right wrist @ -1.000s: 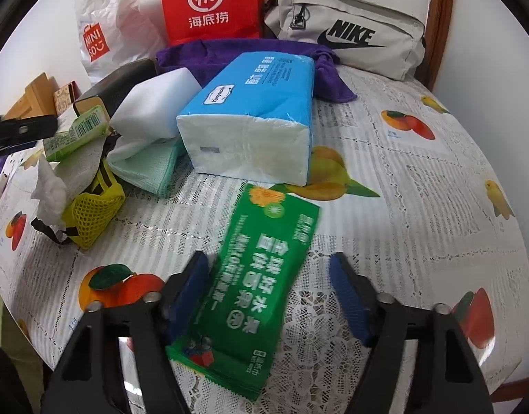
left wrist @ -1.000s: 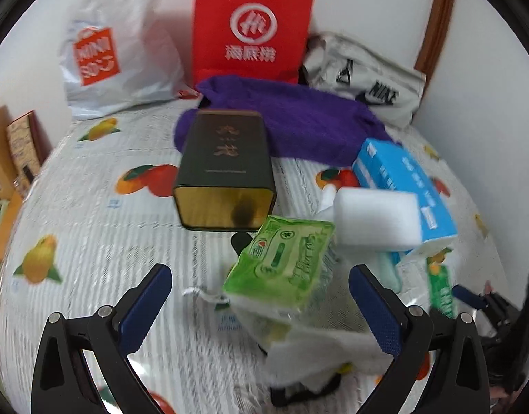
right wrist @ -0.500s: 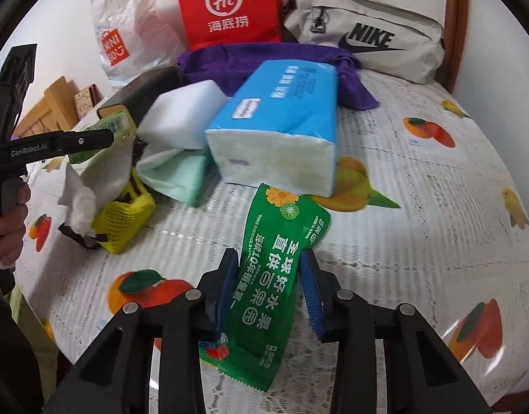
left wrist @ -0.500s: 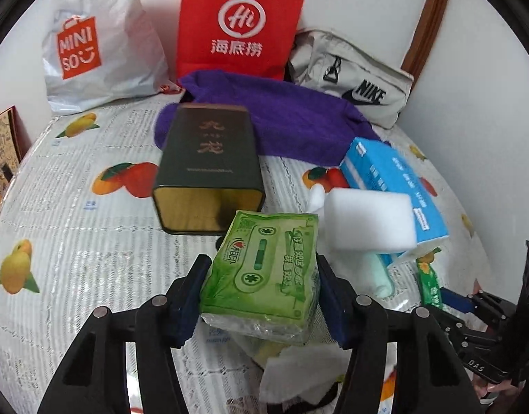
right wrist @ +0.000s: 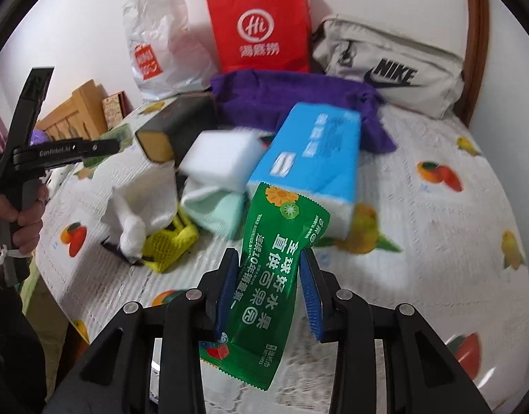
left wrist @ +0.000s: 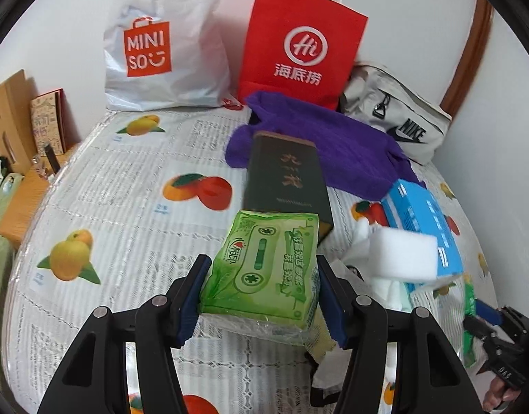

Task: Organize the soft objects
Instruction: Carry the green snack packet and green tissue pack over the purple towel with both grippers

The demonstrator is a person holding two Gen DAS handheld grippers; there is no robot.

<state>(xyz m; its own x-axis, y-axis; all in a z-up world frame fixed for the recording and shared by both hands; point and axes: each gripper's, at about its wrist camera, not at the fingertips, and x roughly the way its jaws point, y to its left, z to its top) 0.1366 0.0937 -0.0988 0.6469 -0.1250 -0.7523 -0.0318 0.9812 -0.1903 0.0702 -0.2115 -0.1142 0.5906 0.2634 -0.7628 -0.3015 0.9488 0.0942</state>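
My left gripper (left wrist: 261, 272) is shut on a light green tissue pack (left wrist: 264, 262) and holds it above the table. My right gripper (right wrist: 269, 265) is shut on a dark green wet-wipe packet (right wrist: 275, 276), lifted off the table. A blue tissue pack (right wrist: 309, 151), a white sponge block (right wrist: 223, 160), a mint cloth (right wrist: 219, 210), a crumpled white paper (right wrist: 140, 203) and a yellow mesh item (right wrist: 171, 241) lie in a heap at mid table. A purple towel (left wrist: 333, 148) lies behind.
A dark tin box (left wrist: 285, 176) lies by the towel. A red paper bag (left wrist: 299, 48), a white Miniso bag (left wrist: 161, 48) and a grey Nike bag (left wrist: 399, 120) stand along the back wall. Wooden items (left wrist: 9, 120) sit off the table's left edge.
Both grippers closed from open: the left on the light green tissue pack, the right on the dark green packet. Both have lifted their packs off the table.
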